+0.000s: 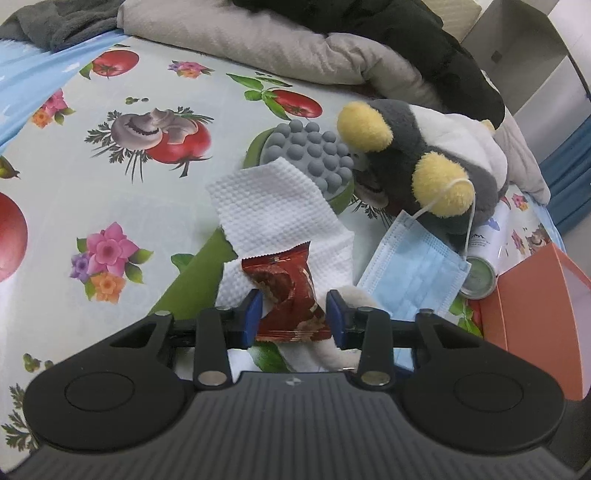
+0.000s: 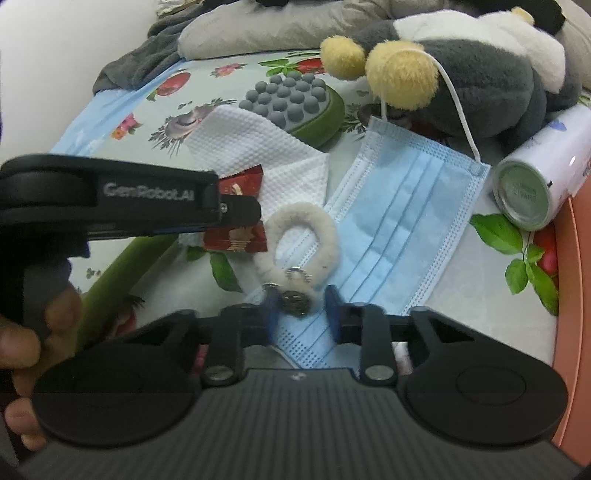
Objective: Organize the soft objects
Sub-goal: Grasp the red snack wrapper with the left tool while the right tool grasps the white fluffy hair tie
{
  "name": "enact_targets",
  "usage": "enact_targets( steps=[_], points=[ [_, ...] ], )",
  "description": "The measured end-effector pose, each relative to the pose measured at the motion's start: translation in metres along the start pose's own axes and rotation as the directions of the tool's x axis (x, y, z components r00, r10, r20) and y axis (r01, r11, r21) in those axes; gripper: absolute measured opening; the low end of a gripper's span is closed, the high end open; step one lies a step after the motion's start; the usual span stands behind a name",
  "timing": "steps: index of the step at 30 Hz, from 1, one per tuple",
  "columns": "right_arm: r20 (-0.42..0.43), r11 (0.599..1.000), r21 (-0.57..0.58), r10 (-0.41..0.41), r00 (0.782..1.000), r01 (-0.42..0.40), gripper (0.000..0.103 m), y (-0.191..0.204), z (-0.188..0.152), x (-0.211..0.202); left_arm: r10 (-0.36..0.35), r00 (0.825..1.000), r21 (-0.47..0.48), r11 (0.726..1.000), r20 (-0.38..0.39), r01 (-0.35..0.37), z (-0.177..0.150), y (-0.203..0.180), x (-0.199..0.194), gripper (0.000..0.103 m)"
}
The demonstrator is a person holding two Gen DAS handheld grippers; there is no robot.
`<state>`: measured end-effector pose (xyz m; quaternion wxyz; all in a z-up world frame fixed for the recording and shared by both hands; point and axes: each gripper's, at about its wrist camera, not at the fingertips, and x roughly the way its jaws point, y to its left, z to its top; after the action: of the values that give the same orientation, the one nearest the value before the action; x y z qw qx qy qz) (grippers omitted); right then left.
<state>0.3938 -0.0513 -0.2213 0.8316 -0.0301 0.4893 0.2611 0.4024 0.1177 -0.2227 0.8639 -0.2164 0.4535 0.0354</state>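
A red snack packet (image 1: 288, 291) lies on a white dimpled paper towel (image 1: 273, 206), and my left gripper (image 1: 294, 314) is shut on it, a blue pad against each side. The right wrist view shows that gripper from the side (image 2: 240, 212) over the packet (image 2: 236, 240). A fluffy white loop keyring (image 2: 295, 236) rests partly on a blue face mask (image 2: 402, 206). My right gripper (image 2: 301, 310) straddles the keyring's metal disc, still open, with a gap at the right pad. A grey and white plush toy (image 1: 424, 147) with yellow feet lies behind, the mask's ear loop around one foot.
The flowered tablecloth (image 1: 110, 166) also carries a grey nubbed massage pad on a green base (image 1: 314, 151), a white can (image 2: 535, 184) on its side and an orange box (image 1: 535, 295) at the right. Beige bedding (image 1: 258, 44), dark cloth (image 1: 55, 22) and a black garment (image 1: 406, 44) fill the back. A hand (image 2: 22, 350) holds the left gripper.
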Motion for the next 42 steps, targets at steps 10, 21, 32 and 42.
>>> enact_targets(
  steps=[10, 21, 32, 42],
  points=[
    [0.023, 1.0, -0.022, -0.003, 1.0, 0.003, 0.022, 0.007, -0.008, -0.024, -0.03, 0.999, 0.025, 0.999, 0.028, 0.029, -0.005, -0.006, -0.03, 0.029],
    [0.031, 0.999, -0.01, -0.052, 0.998, 0.052, 0.022, 0.02, -0.054, -0.083, -0.054, 0.998, 0.061, 0.997, 0.024, 0.053, -0.054, -0.009, -0.107, 0.029],
    [0.033, 0.997, 0.028, -0.077, 0.996, 0.076, 0.022, 0.04, -0.125, -0.132, -0.075, 0.995, 0.075, 0.994, -0.067, 0.08, -0.148, -0.007, -0.154, 0.029],
    [0.005, 0.992, 0.064, -0.106, 0.994, 0.106, 0.022, 0.033, -0.171, -0.143, -0.076, 0.986, 0.086, 0.992, -0.149, 0.09, -0.198, -0.005, -0.147, 0.029]
  ],
)
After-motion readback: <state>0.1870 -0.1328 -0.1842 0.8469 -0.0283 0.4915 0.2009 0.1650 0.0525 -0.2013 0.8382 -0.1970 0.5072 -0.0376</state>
